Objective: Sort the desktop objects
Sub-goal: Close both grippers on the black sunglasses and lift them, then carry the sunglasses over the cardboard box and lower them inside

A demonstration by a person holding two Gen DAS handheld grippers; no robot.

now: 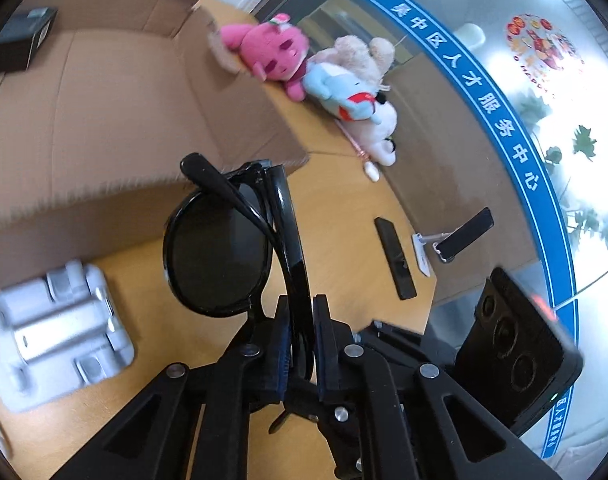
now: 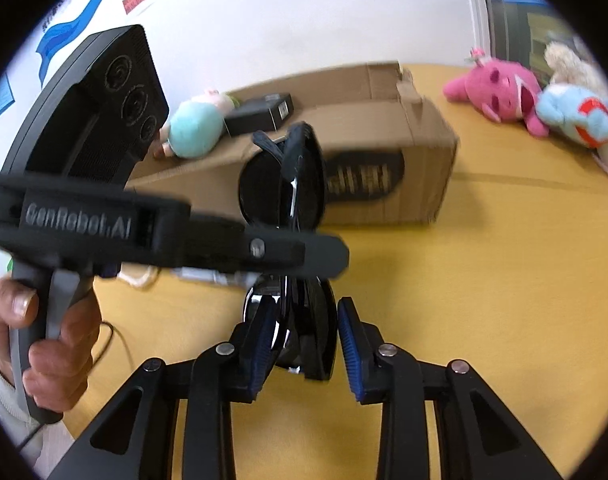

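Folded black sunglasses [image 1: 220,248] are held above the yellow desk [image 1: 344,216]. My left gripper [image 1: 302,344] is shut on them at the frame. In the right wrist view the sunglasses [image 2: 288,184] stand upright, crossed by the left gripper's body [image 2: 152,232]. My right gripper [image 2: 304,344] has its jaws around the lower lens; the left blue pad [image 2: 262,344] touches it, the right pad [image 2: 350,344] stands apart. An open cardboard box [image 2: 384,144] lies just behind, holding a teal plush [image 2: 194,132] and a black box [image 2: 260,114].
Pink [image 1: 270,54], blue [image 1: 340,92] and cream plush toys sit at the desk's far edge. A black remote [image 1: 396,264] and a phone on a stand [image 1: 464,236] lie to the right. A grey metal block [image 1: 56,336] lies at left.
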